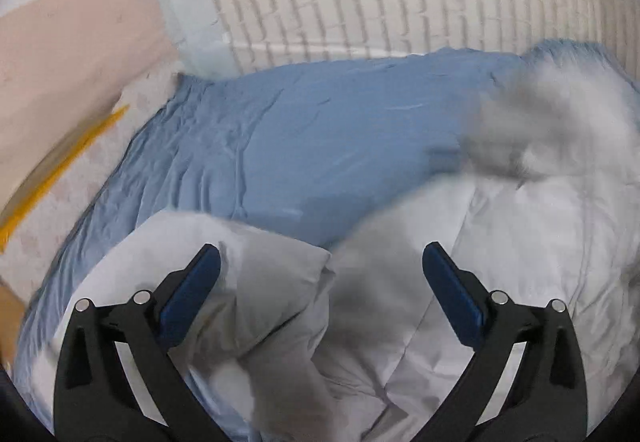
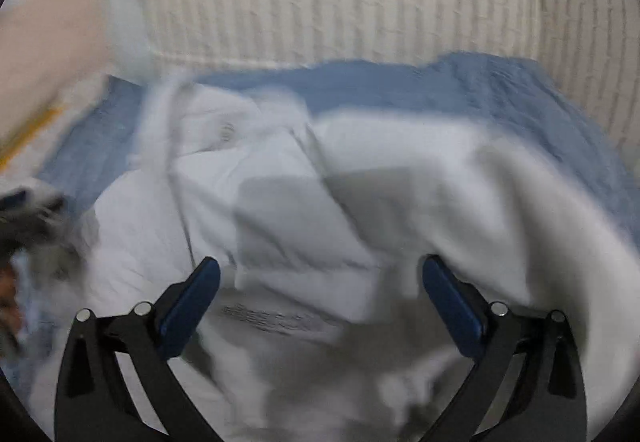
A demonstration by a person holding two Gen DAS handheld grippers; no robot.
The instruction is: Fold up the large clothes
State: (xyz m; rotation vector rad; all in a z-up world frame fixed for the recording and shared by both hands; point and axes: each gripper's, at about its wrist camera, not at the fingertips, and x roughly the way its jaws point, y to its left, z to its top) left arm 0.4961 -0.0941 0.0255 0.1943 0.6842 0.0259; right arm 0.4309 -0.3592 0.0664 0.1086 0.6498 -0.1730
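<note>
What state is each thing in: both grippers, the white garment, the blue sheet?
left gripper: open, holding nothing, over the garment.
right gripper: open, holding nothing, over the garment.
white garment: crumpled, unfolded, lying on the sheet.
blue sheet: spread on the bed, lightly wrinkled.

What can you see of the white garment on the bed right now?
The white garment is pale, soft-looking cloth, rumpled rather than folded, with seams and overlapping flaps. It lies heaped on the blue bedsheet, filling the near side of both views. In the right wrist view it is motion-blurred. The left gripper and right gripper are both open just above it; neither clamps the cloth.
</note>
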